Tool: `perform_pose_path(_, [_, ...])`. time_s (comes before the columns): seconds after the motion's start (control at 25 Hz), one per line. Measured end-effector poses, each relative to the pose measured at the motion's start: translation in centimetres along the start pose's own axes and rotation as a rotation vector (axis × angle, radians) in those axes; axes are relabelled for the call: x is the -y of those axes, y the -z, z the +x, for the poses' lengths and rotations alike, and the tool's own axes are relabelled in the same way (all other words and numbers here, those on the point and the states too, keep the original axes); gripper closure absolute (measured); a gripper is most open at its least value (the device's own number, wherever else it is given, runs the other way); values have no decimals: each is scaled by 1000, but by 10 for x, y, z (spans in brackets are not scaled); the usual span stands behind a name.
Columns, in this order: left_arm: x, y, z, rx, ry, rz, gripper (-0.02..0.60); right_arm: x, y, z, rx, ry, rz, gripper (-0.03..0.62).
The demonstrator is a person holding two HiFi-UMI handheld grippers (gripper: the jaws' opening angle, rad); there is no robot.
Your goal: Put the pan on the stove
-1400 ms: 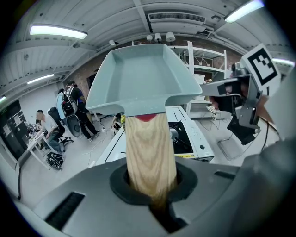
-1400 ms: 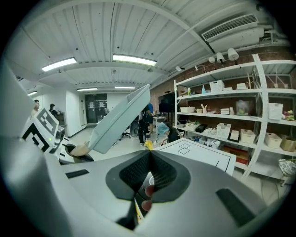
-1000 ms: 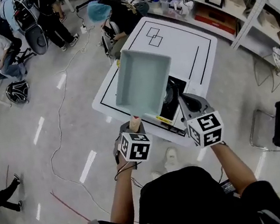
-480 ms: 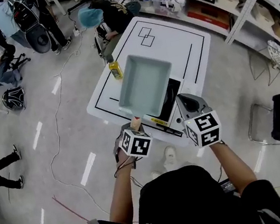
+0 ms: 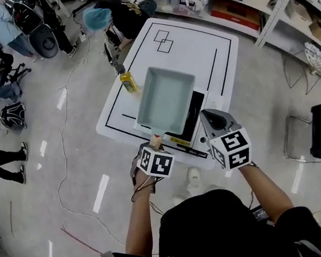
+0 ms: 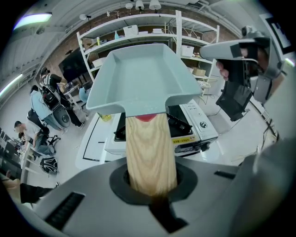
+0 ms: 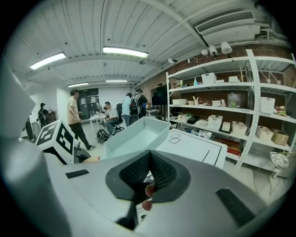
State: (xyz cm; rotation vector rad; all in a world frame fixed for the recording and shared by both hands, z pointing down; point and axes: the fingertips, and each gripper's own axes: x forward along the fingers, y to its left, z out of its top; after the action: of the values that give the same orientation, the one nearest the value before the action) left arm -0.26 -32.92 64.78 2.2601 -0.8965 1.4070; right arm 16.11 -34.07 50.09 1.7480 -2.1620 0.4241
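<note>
The pan (image 5: 164,98) hangs by its wooden handle (image 6: 149,152), which the left gripper (image 6: 150,187) clamps between its pads. The right gripper (image 7: 147,178) (jaws pressed together on nothing) hovers over the near edge of the stove (image 5: 194,112). Over the last second the pan has sunk from high before the camera to just above the stove's left part, so only the final lowering seems left.

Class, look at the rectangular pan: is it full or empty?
Empty. The head view looks straight into the pan, and its pale inner floor is bare from wall to wall.
</note>
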Motion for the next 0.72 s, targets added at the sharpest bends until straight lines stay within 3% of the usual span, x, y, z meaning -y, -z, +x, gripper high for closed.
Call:
perform_pose_path(0.28, [2,3,13,-61,10,-12,552,8,5,4,-17,8,6,591])
perform_pose_path(0.72, [10,8,29,-119,45,31,552,14,10,8,-29,16,9,591])
